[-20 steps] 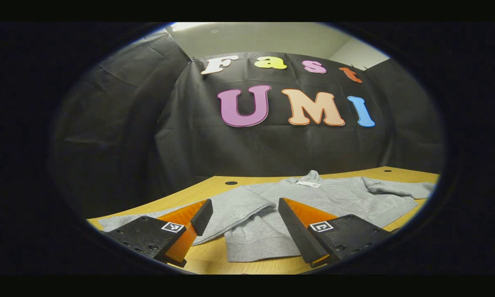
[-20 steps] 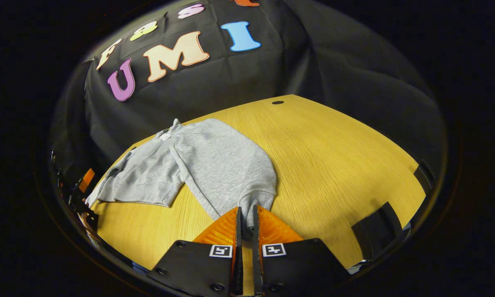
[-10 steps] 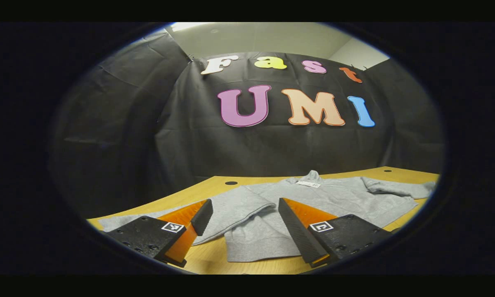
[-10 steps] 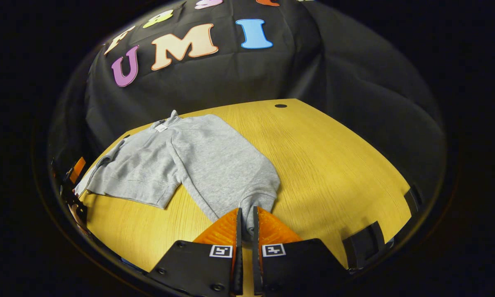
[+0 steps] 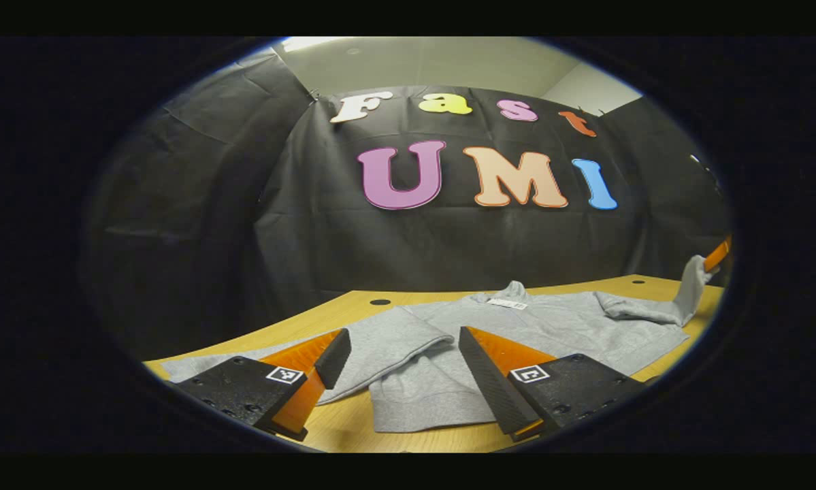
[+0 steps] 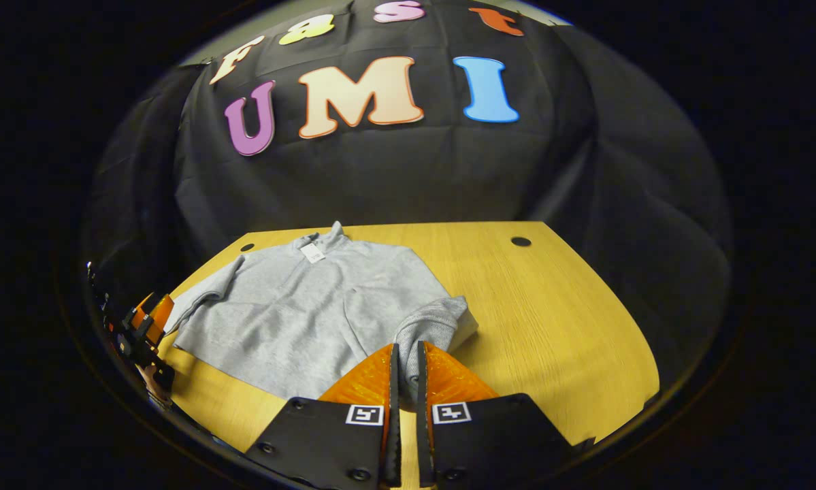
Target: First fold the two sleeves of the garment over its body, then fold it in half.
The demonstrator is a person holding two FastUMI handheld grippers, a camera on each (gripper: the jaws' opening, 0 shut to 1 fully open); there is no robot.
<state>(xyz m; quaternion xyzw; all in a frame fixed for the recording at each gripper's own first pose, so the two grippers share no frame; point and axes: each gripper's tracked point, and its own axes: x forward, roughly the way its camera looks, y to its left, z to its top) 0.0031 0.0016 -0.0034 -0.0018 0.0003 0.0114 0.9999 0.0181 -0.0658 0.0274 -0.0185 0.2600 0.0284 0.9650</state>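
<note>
A grey sweatshirt (image 5: 550, 320) lies flat on the wooden table (image 5: 353, 303), collar and tag toward the back wall. My left gripper (image 5: 401, 350) hovers open just above its near hem; that side's sleeve (image 5: 380, 340) lies between and beyond the fingers, untouched. In the right gripper view, my right gripper (image 6: 405, 348) is shut on the cuff of the other sleeve (image 6: 435, 320), which is bunched and lifted beside the sweatshirt body (image 6: 299, 313). The left gripper view shows that raised cuff (image 5: 690, 279) hanging from the right gripper (image 5: 717, 255) at the far right edge.
The table (image 6: 557, 306) stretches bare to the right of the garment, with a cable hole (image 6: 520, 241) near its back edge and another (image 6: 246, 247) behind the collar. The left gripper (image 6: 145, 320) sits at the table's left edge. Black cloth walls close the back.
My right gripper has lifted the sleeve cuff off the table and carried it in toward the sweatshirt's body, bunching the sleeve. The left gripper has stayed still and open.
</note>
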